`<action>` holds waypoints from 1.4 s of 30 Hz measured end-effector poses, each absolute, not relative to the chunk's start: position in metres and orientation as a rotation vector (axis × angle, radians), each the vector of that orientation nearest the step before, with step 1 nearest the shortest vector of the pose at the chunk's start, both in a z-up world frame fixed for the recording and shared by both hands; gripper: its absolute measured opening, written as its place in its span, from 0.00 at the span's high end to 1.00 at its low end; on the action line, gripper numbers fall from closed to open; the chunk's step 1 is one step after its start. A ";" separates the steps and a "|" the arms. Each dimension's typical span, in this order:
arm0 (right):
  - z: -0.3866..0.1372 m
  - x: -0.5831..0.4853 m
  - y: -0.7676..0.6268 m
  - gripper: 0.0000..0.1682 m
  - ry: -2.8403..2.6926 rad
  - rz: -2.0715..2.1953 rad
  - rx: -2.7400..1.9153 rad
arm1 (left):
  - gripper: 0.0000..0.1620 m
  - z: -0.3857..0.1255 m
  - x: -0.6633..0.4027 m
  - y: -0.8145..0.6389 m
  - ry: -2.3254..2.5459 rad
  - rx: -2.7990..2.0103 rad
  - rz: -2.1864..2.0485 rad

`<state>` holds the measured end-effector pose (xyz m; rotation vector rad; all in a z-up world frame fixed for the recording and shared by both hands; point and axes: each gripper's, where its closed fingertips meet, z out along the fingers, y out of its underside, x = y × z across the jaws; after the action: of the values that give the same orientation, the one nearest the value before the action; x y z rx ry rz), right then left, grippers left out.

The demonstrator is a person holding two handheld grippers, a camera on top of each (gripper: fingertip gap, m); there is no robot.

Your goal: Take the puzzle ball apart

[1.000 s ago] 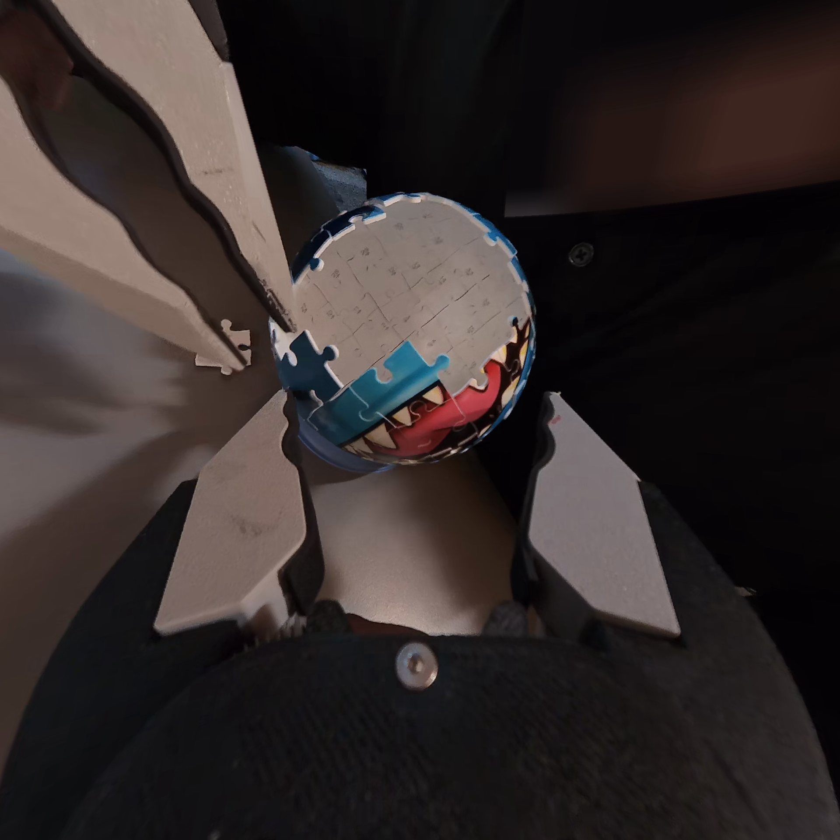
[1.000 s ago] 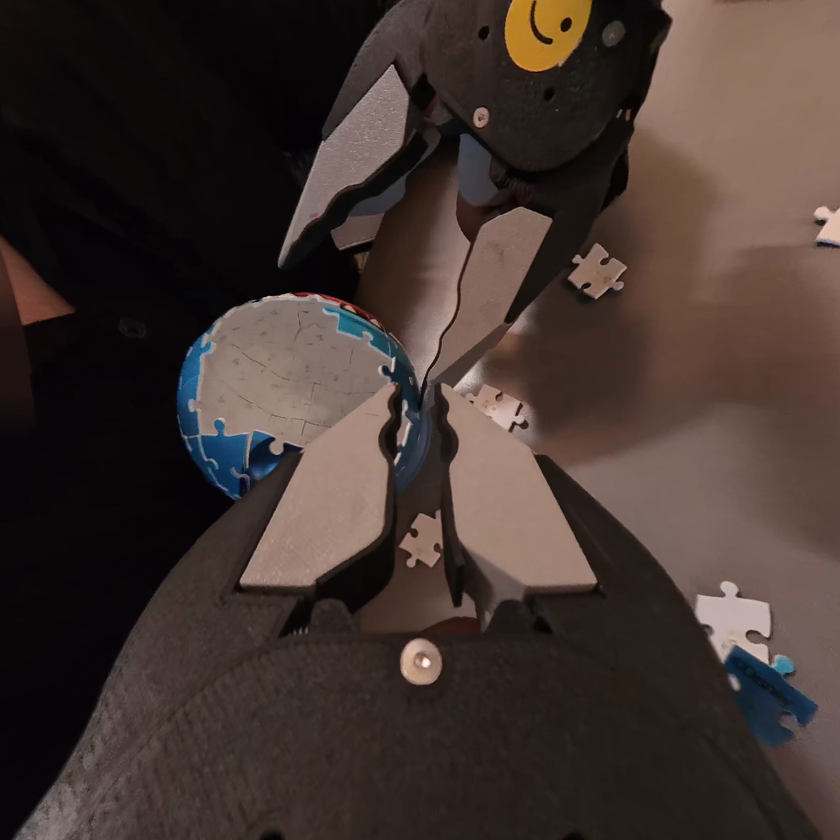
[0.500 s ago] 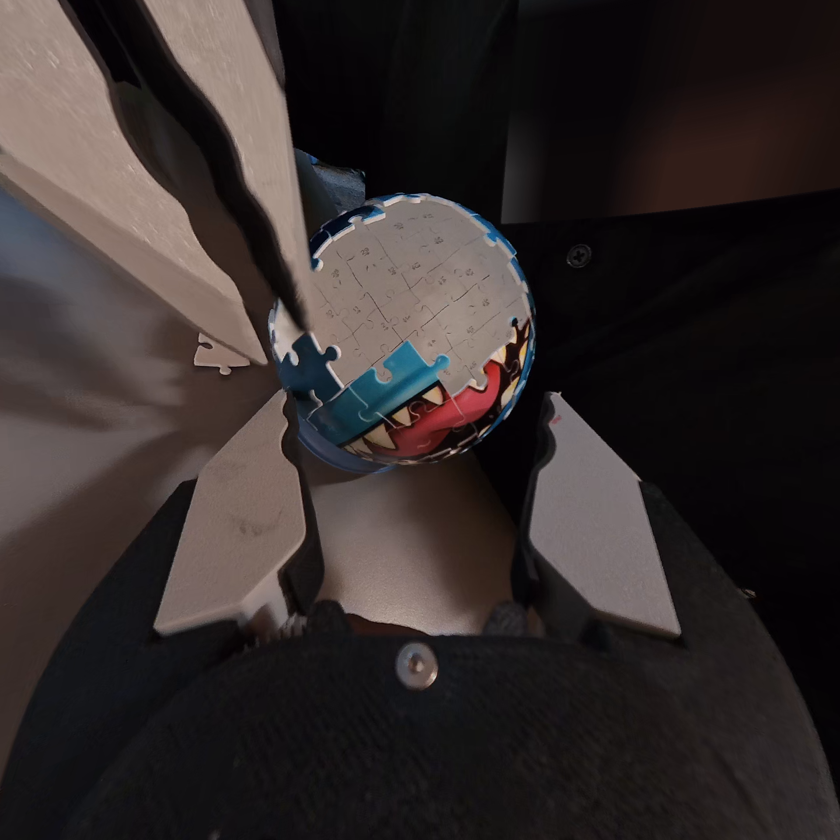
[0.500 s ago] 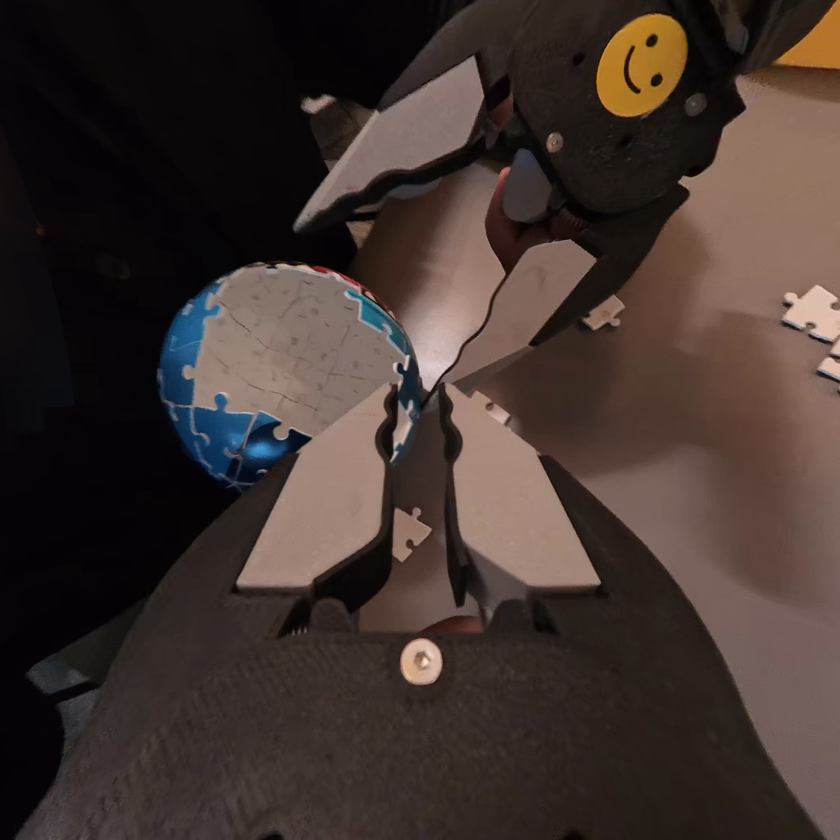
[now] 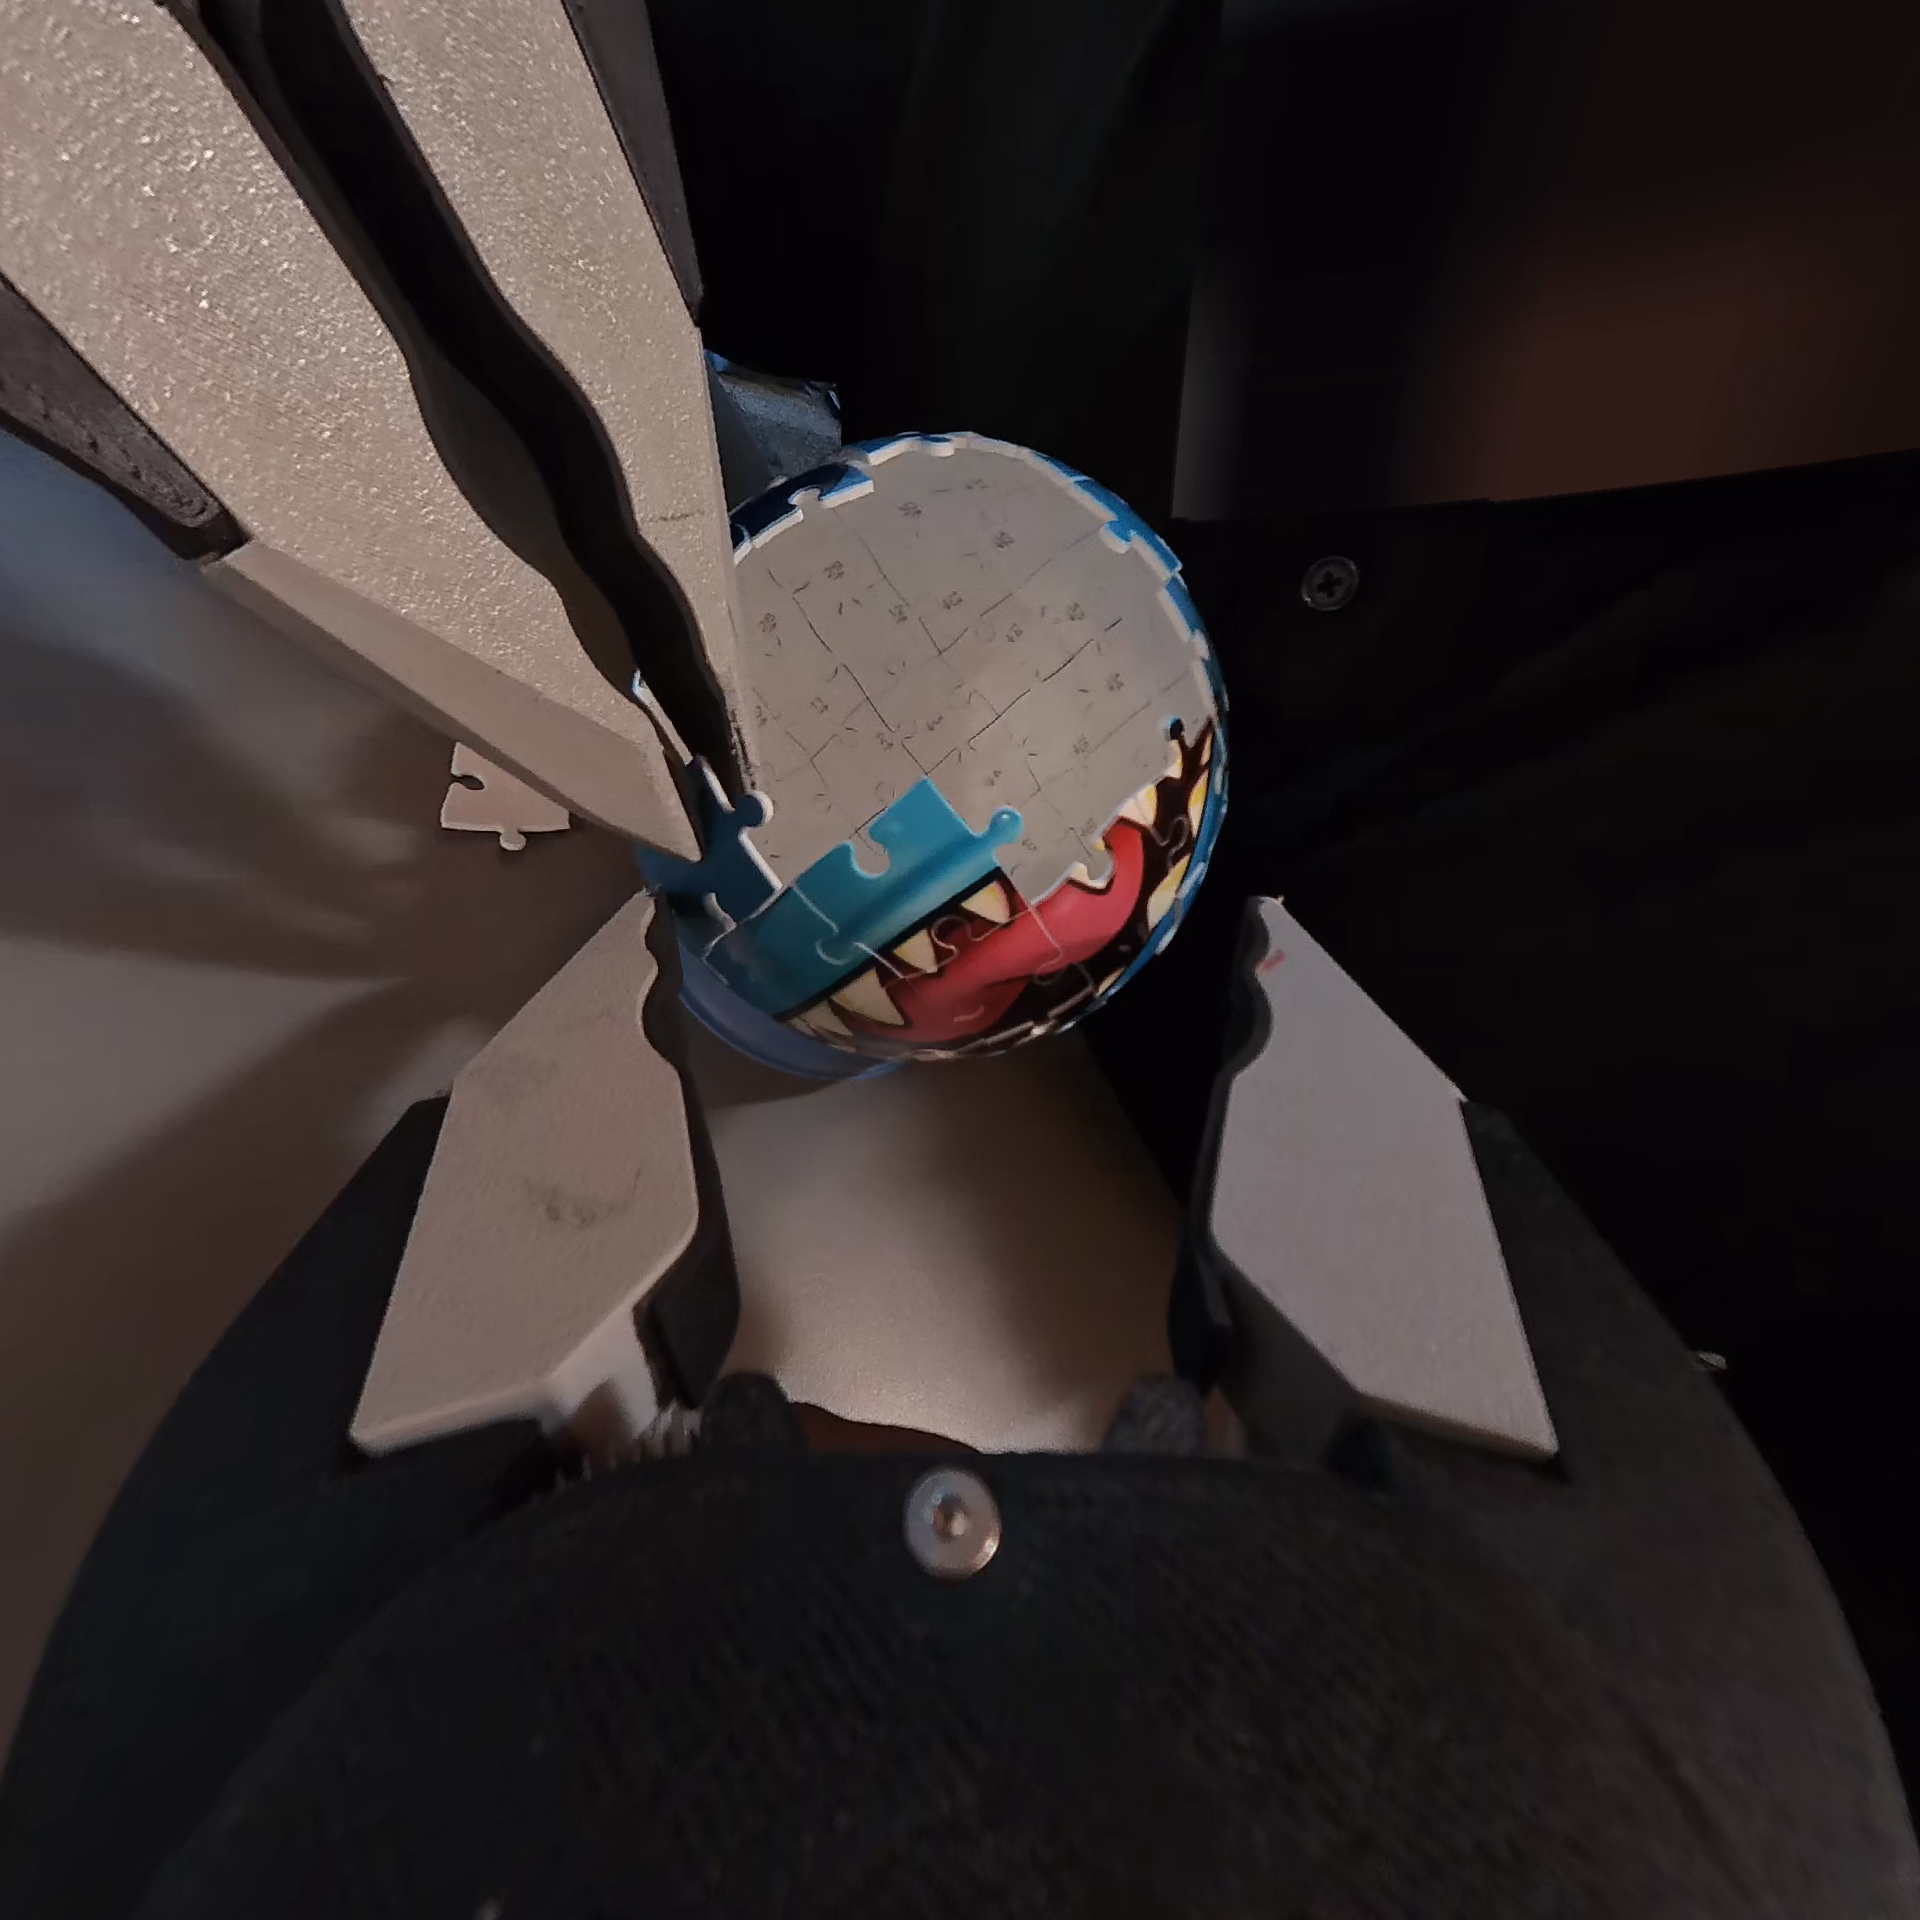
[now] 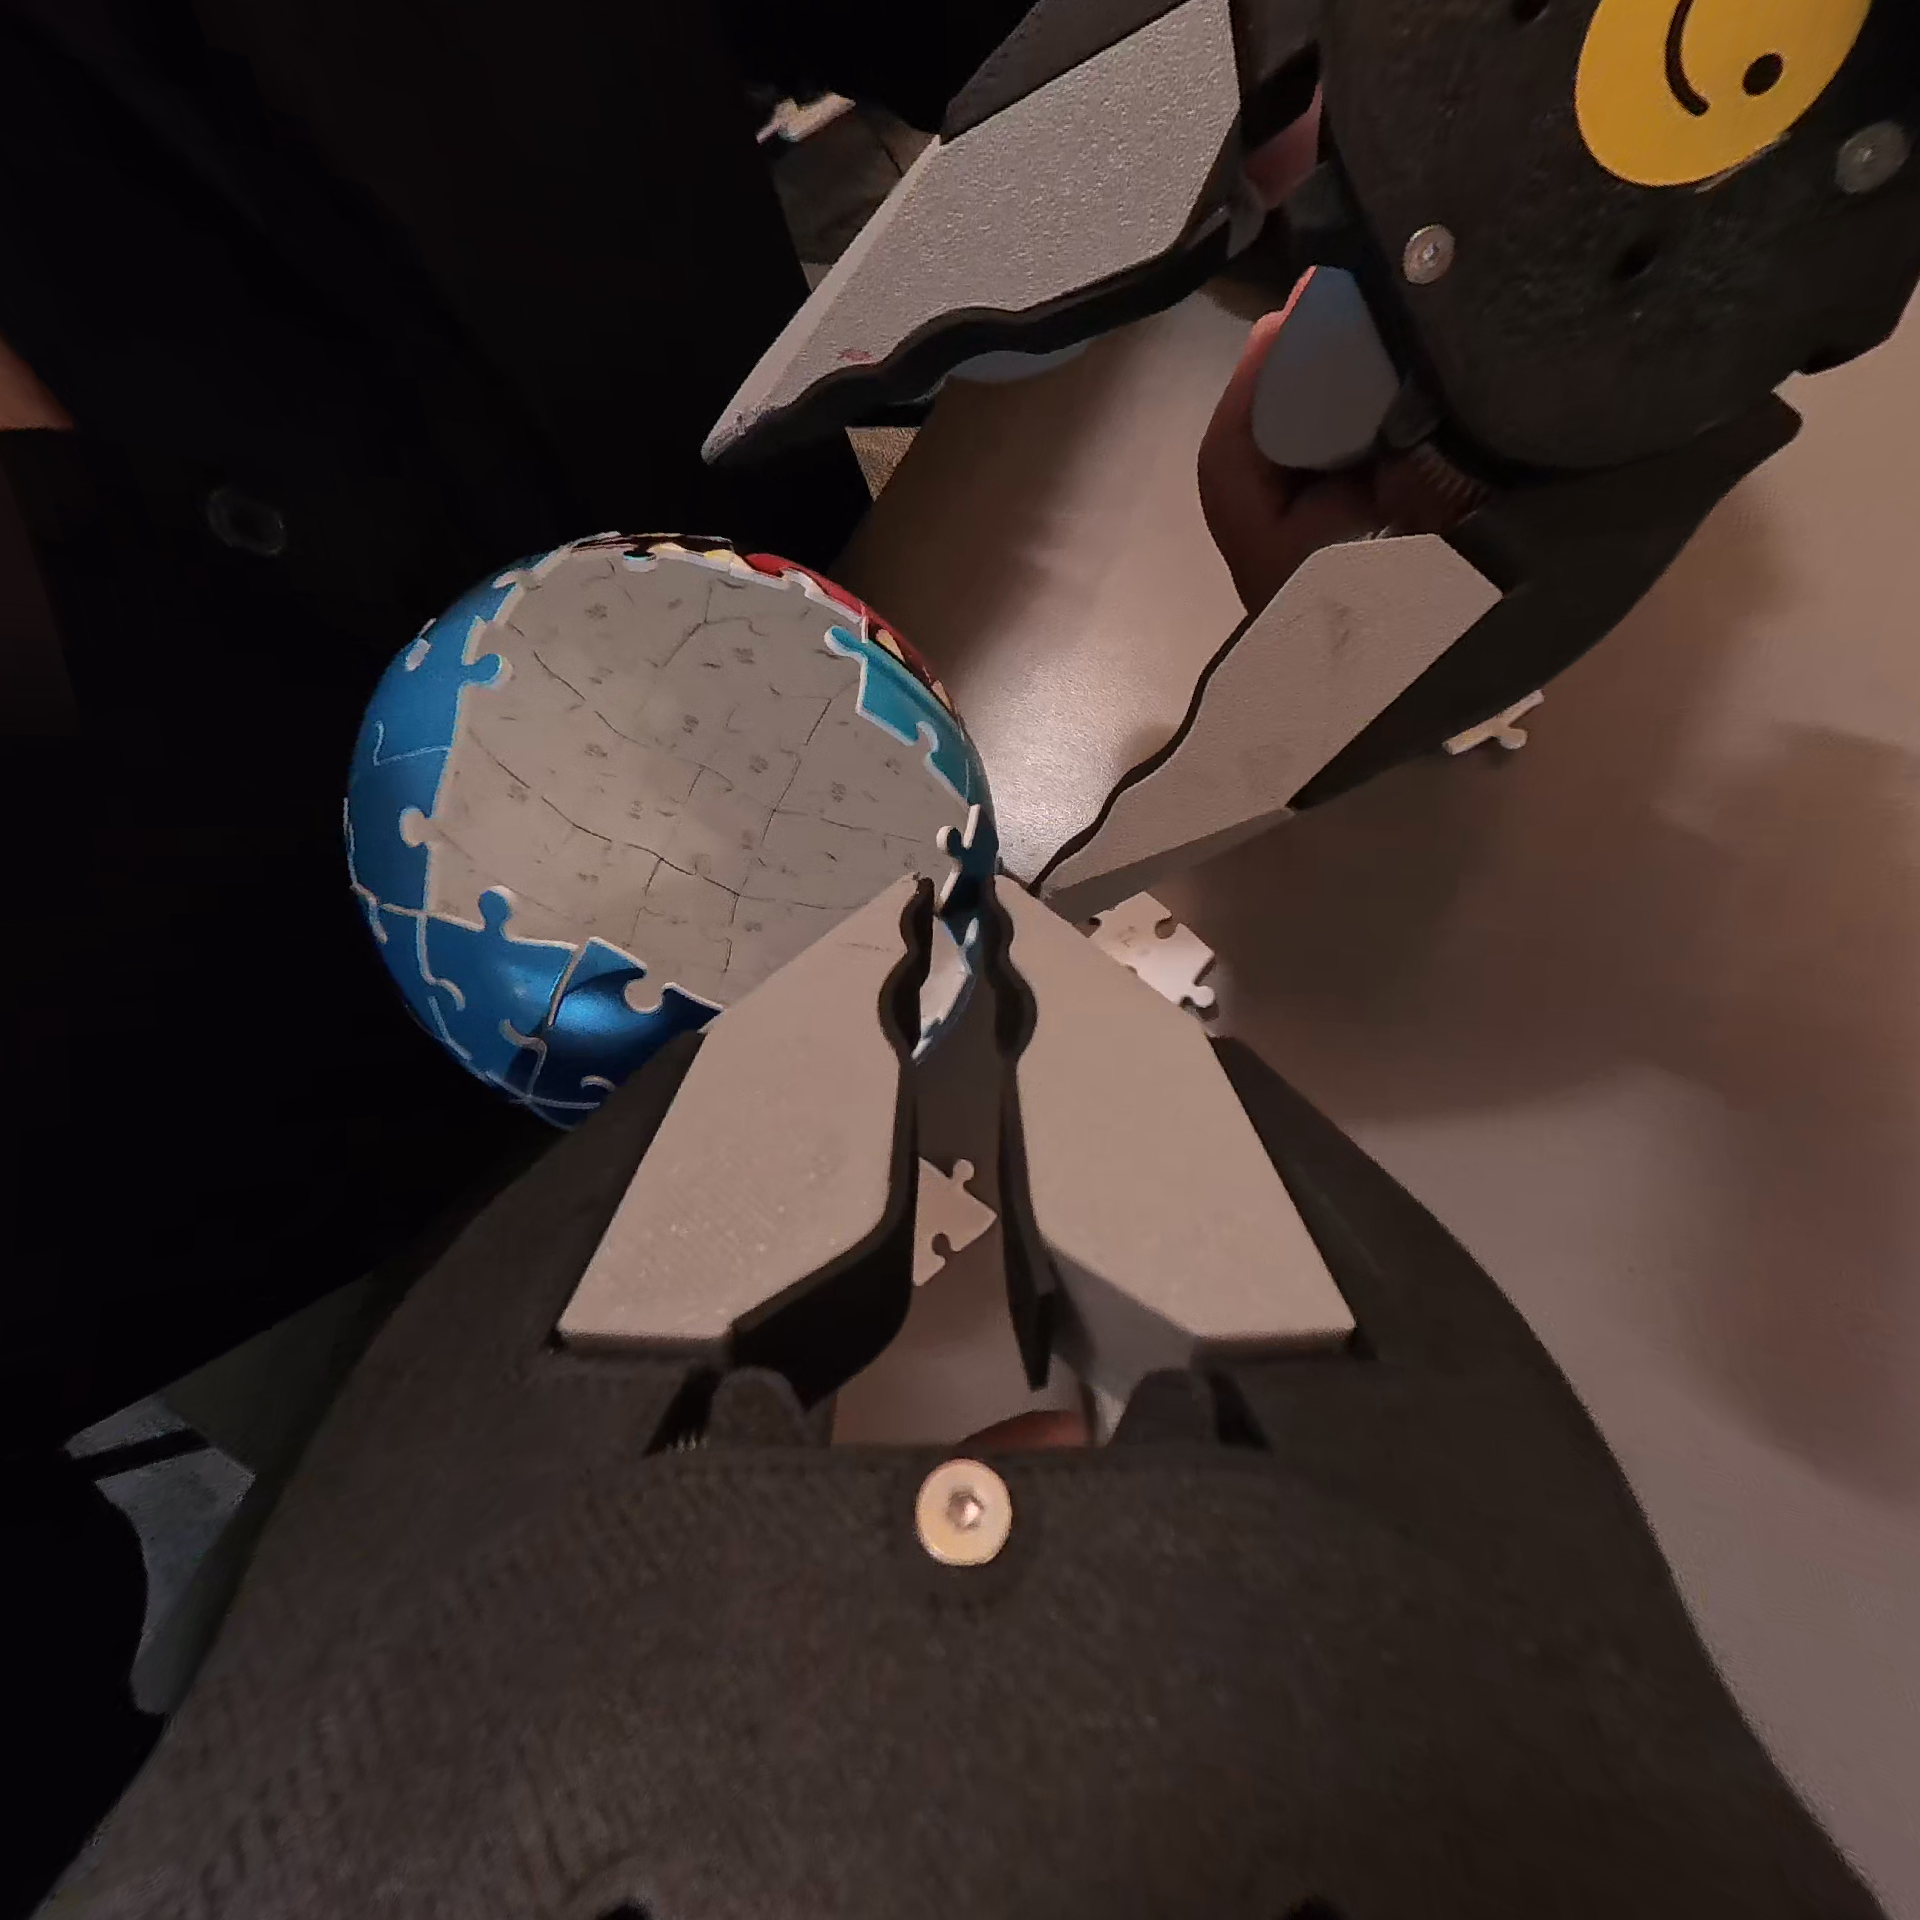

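The puzzle ball (image 5: 977, 665) is partly stripped: its grey inner side shows, with blue pieces and a red mouth picture around the rim. It sits at the table's edge just ahead of my left gripper (image 5: 956, 914). That gripper is open wide, with its left fingertip (image 5: 623, 987) against the ball. My right gripper (image 6: 956, 899) comes in from the upper left in the left wrist view (image 5: 707, 769). It is shut on a dark blue rim piece (image 5: 727, 842) still joined to the ball (image 6: 665, 790).
Loose white puzzle pieces lie on the beige table (image 6: 1558, 1039): one right of my right gripper's tips (image 6: 1158, 951), one under its fingers (image 6: 951, 1210), one behind the left gripper (image 6: 1496, 732). Dark space lies beyond the table edge on the ball's far side.
My right gripper has moved in from beside the ball and closed its tips on the dark blue rim piece. The ball and left gripper have stayed in place.
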<state>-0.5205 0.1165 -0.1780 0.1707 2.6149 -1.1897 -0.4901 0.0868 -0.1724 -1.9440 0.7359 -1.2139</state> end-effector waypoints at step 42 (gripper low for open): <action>-0.177 -0.518 0.118 0.96 2.577 -1.180 0.195 | 0.39 -0.161 -0.496 0.080 0.734 -1.899 -1.221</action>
<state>-0.5182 0.1175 -0.1770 0.1950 2.5769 -1.1801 -0.4959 0.0800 -0.1612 -1.8989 0.7344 -1.2211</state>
